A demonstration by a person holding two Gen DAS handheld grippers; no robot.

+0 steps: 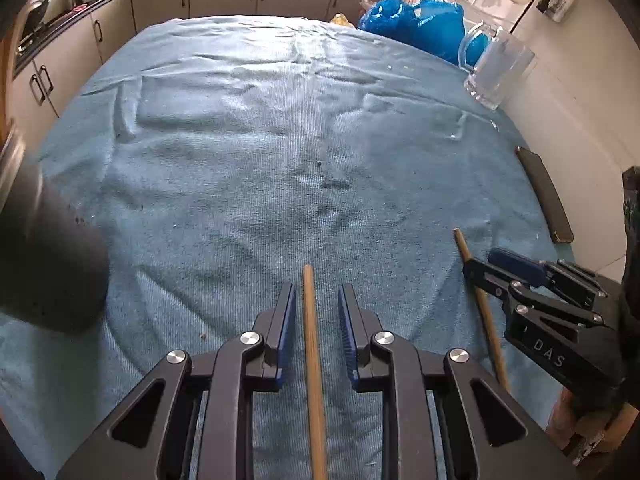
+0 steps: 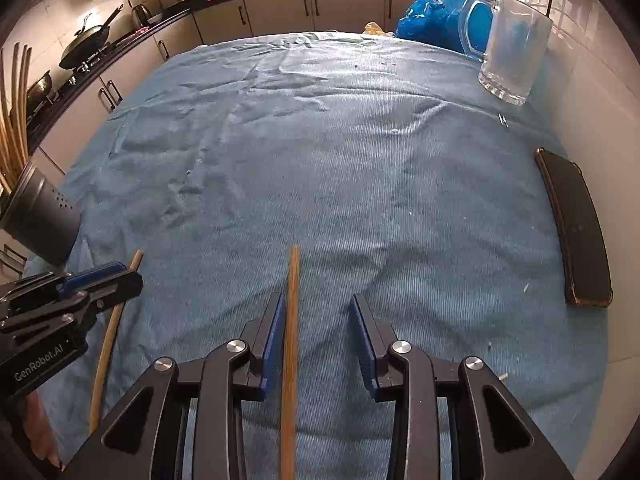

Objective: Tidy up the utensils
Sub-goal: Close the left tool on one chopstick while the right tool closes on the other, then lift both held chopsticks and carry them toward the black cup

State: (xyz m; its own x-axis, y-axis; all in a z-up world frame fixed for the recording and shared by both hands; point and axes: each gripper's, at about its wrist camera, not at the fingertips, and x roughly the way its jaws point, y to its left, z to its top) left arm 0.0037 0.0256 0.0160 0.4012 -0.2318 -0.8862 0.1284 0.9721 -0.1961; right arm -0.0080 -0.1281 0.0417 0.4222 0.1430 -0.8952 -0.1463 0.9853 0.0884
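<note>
A: Left gripper [image 1: 317, 306] and right gripper [image 2: 318, 316] both parted, one chopstick [image 1: 312, 360] lying between each pair of jaws, unclamped; right-hand chopstick [image 2: 290, 340] close against the left pad.

B: Probably lined up for pickup. Dark holder [image 2: 38, 216] near the left edge; blue cloth [image 2: 320, 160] ahead open.

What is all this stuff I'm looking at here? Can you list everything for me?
chopsticks: two, tan wood, one between each gripper's jaws, lying on the cloth
cloth: one, blue, covering the table
holder: one, dark grey, left edge, sticks standing in it
glass mug: one, clear, far right
plastic bag: one, blue, far right behind the mug
phone: one, black, right edge
cabinets: cream, beyond the table
left gripper: black with blue pads, open
right gripper: black with blue pads, open
</note>
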